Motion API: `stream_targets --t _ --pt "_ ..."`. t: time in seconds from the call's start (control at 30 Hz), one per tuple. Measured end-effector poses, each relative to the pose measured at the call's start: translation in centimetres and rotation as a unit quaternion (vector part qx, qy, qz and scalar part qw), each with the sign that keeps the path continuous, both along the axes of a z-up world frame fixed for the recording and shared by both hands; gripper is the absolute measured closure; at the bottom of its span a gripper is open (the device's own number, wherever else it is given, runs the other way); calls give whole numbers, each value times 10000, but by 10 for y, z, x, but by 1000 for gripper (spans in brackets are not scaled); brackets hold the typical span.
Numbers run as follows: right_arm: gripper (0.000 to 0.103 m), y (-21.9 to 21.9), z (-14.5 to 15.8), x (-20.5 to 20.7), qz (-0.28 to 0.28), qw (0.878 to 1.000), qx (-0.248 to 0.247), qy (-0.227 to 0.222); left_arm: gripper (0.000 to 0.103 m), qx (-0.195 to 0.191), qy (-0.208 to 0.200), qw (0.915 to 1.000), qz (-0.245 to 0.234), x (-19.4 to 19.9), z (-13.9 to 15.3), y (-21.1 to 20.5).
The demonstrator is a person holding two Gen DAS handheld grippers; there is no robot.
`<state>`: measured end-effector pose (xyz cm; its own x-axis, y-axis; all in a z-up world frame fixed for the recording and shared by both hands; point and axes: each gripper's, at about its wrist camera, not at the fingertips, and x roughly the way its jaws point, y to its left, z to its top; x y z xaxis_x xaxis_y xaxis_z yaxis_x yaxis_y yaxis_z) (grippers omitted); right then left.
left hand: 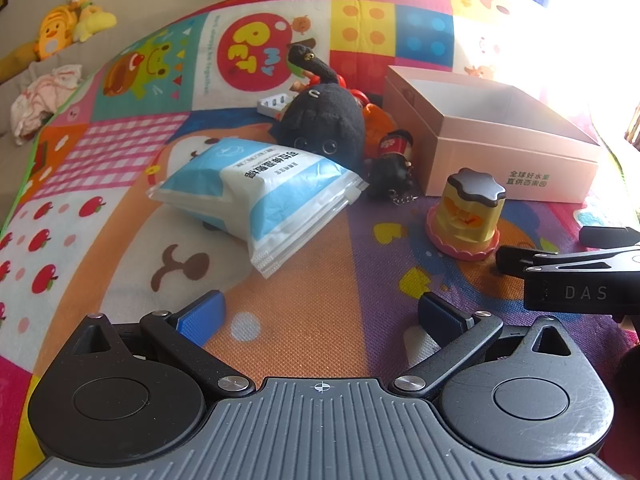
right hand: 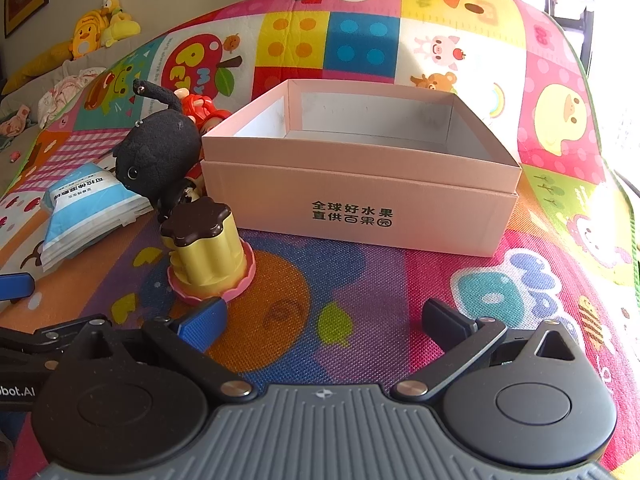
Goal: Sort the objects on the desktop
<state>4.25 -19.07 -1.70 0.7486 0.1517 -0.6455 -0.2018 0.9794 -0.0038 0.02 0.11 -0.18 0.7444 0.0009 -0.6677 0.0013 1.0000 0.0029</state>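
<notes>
- The pink box (right hand: 360, 196) sits open-topped on the patterned play mat (right hand: 360, 300), and from the right wrist view its inside looks bare; I judge it to be the place the loose things are meant to go, so nothing has been sorted yet.
- The loose things lie in a cluster to the left of the box: a yellow pudding-shaped toy (right hand: 206, 250) with a dark scalloped top stands upright just beside the box's near left corner, with a black plush cat (left hand: 320, 120) behind it and a blue-and-white packet (left hand: 260, 192) lying flat further left.
- Small red and orange figures (left hand: 372, 120) are wedged between the plush and the box wall, partly hidden, so what they are is hard to tell.
- The left tongs (left hand: 320, 316) are spread wide and hold nothing, low over bare mat, facing the packet.
- The right tongs (right hand: 324, 320) are likewise wide and empty, pointed at the box front with the pudding toy just off their left finger.
- The two tools sit close side by side, so they could crowd each other on a reach for the pudding toy.
- The plush leans over the packet's far end and may shift if the packet is pulled.
- Soft toys (left hand: 68, 24) on a ledge beyond the mat look to be outside the job.
</notes>
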Motion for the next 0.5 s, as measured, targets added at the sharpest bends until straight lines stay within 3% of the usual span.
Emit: stream_targets --t 0.5 --pt "0 -2 6 6 216 9990 -113 383 0 -75 -18 10000 1 0 4 1"
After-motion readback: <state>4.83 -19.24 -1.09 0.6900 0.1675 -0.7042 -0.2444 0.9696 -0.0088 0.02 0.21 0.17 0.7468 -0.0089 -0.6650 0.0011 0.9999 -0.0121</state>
